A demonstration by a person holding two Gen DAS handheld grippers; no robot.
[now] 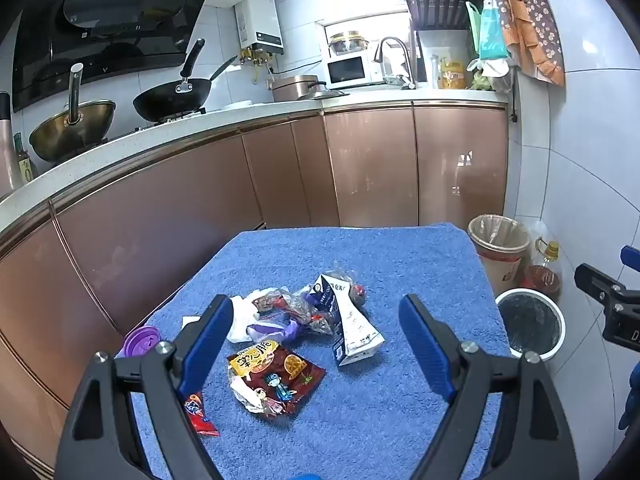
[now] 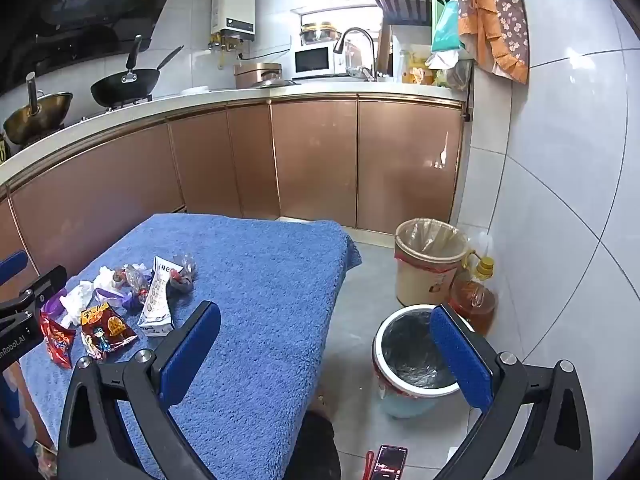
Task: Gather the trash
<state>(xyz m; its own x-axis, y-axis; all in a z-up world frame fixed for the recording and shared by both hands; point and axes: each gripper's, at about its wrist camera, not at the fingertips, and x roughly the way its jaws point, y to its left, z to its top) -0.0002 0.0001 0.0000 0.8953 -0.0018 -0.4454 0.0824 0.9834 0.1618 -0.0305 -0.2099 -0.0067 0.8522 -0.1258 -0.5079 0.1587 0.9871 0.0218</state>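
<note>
Trash lies on a blue towel-covered table (image 1: 400,256): a white and dark milk carton (image 1: 348,324), a dark red snack bag (image 1: 276,380), a red wrapper (image 1: 200,416), crumpled white tissue (image 1: 244,316), purple plastic (image 1: 276,328) and clear wrappers (image 1: 304,300). My left gripper (image 1: 316,312) is open and empty, held above the pile. My right gripper (image 2: 324,320) is open and empty, over the table's right edge, with a white-rimmed bin lined in black (image 2: 416,360) below it. The pile also shows in the right wrist view (image 2: 120,304).
A second beige bin with a clear liner (image 2: 430,260) and an oil bottle (image 2: 476,296) stand by the tiled wall. Brown kitchen cabinets (image 1: 360,168) run behind the table. A purple lid (image 1: 140,340) sits at the table's left edge. A phone (image 2: 388,462) lies on the floor.
</note>
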